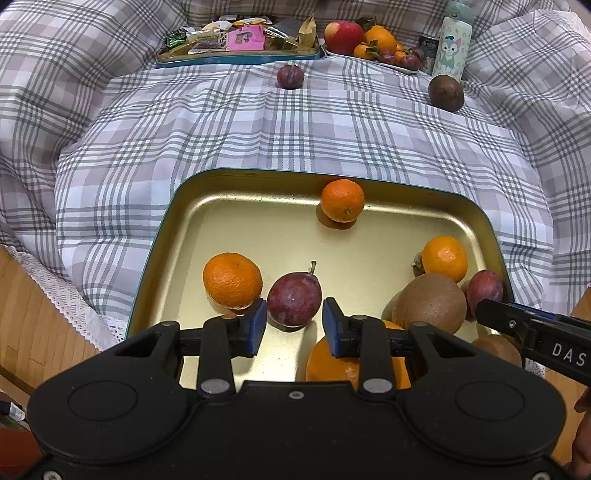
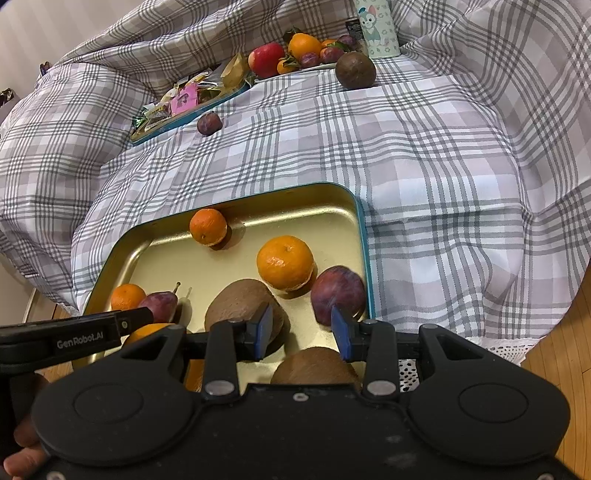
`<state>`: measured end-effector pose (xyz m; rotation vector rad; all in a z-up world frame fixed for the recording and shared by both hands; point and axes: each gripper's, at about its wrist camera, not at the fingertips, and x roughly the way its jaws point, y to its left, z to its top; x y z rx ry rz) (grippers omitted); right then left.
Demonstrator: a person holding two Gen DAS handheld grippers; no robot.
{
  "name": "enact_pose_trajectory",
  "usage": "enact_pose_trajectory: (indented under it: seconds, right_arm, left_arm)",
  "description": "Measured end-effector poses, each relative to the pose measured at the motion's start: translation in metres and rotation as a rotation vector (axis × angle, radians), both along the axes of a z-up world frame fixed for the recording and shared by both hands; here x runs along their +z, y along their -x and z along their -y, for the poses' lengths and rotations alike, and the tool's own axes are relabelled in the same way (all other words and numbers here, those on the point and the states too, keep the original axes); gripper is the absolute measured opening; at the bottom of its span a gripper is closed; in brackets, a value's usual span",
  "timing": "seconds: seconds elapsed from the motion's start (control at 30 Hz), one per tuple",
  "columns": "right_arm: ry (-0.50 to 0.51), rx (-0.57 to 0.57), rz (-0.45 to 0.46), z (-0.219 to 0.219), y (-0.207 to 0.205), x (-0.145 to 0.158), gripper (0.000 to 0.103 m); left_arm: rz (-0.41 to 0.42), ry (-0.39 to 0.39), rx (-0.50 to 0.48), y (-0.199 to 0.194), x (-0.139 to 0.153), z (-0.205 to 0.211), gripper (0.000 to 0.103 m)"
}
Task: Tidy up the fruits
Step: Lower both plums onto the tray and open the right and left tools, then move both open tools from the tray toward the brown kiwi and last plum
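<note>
While left tongs (image 1: 294, 326) gape near a plum (image 1: 294, 298), only right view shows wall (image 2: 55, 26).

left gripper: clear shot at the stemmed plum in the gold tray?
Probably yes. The left gripper is open with the stemmed plum right between and just ahead of its fingers. The orange sits close beside the left finger, so it may get nudged.

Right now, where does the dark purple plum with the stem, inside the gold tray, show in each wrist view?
Left wrist: the stemmed purple plum sits low centre, just beyond the open left gripper, right of an orange.
Right wrist: the same plum is at lower left, partly behind the other gripper's finger.
Shared landmark: the small orange mandarin against the far rim of the gold tray.
</note>
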<state>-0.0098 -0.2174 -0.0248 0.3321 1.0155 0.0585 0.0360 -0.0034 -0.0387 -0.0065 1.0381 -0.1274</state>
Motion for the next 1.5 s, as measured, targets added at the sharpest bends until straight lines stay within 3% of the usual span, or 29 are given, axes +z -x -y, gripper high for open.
enact_pose_trajectory:
  seconds: [0.73, 1.23, 1.5]
  right_arm:
    - [0.010, 0.014, -0.003, 0.006, -0.006, 0.010, 0.039]
    - [0.056, 0.042, 0.053, 0.008, -0.027, 0.033, 0.039]
    - [0.049, 0.049, 0.057, 0.005, -0.047, 0.034, 0.039]
  left_arm:
    - [-0.028, -0.032, -0.022, -0.010, 0.018, -0.020, 0.041]
    - [0.049, -0.067, -0.015, -0.037, 0.042, -0.031, 0.041]
    - [0.034, -0.078, -0.001, -0.060, 0.038, -0.032, 0.041]
